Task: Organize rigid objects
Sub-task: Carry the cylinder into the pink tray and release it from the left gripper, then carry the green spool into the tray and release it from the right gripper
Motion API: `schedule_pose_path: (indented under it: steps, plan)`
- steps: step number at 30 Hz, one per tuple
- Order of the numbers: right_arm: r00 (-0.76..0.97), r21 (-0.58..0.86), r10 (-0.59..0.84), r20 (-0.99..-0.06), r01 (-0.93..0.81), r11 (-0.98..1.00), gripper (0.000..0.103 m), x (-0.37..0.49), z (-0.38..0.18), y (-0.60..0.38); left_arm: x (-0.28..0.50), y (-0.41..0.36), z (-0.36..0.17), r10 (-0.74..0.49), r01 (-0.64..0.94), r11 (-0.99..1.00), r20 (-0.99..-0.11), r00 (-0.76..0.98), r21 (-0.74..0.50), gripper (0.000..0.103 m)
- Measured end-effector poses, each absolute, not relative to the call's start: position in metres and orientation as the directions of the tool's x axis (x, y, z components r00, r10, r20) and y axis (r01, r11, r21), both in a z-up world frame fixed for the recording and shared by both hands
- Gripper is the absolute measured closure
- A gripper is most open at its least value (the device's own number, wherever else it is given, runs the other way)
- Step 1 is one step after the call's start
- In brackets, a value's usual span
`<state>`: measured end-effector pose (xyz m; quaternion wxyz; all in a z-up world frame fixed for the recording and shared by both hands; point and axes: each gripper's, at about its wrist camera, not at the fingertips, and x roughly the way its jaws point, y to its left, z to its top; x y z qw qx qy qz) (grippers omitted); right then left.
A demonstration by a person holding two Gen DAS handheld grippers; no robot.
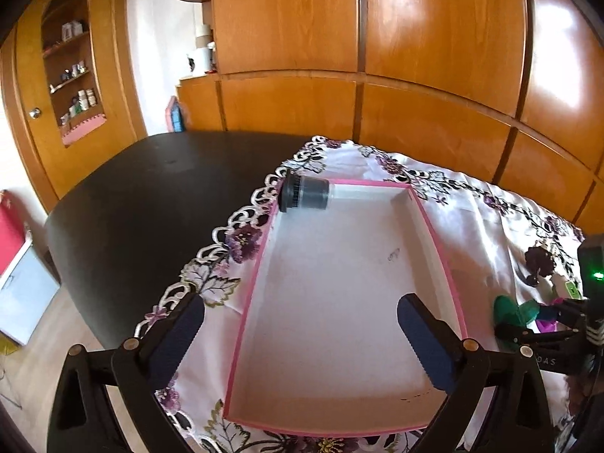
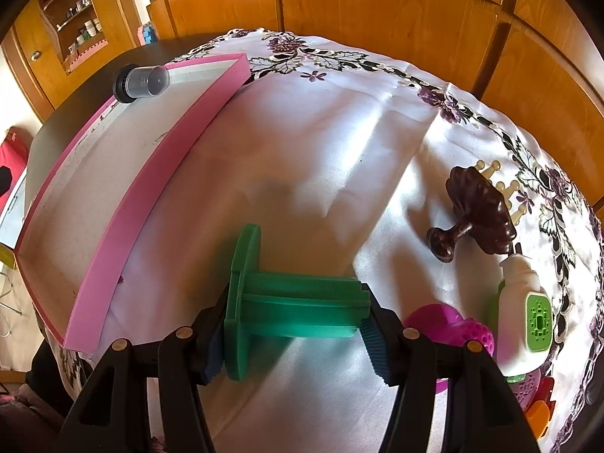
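A pink-edged white box [image 1: 441,264] lies open on the flowered tablecloth; it shows at the left of the right wrist view [image 2: 158,185]. A grey-capped clear vial [image 1: 307,194] lies in its far left corner, also seen in the right wrist view [image 2: 141,83]. My left gripper [image 1: 300,339] is open and empty above the box's near end. My right gripper [image 2: 292,328] is shut on a green plastic spool [image 2: 287,302], held above the cloth right of the box; the spool and right gripper show at the right edge of the left wrist view [image 1: 517,311].
On the cloth at right lie a dark brown scalp brush [image 2: 479,215], a white and green device [image 2: 528,309], a magenta object [image 2: 449,326] and an orange piece [image 2: 538,417]. The dark table [image 1: 151,196] extends left. Wooden cabinets [image 1: 377,56] stand behind.
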<state>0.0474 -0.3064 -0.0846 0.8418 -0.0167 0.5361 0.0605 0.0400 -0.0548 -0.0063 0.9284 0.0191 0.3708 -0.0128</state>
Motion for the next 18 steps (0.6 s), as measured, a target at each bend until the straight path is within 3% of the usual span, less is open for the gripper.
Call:
schedule_pose_path:
  steps: [18]
  plan:
    - [0.466, 0.025, 0.067, -0.882, -0.096, 0.995, 0.042, 0.041, -0.086, -0.305, 0.029, -0.043, -0.001, -0.007, 0.022, 1.000, -0.671, 0.741, 0.014, 0.000]
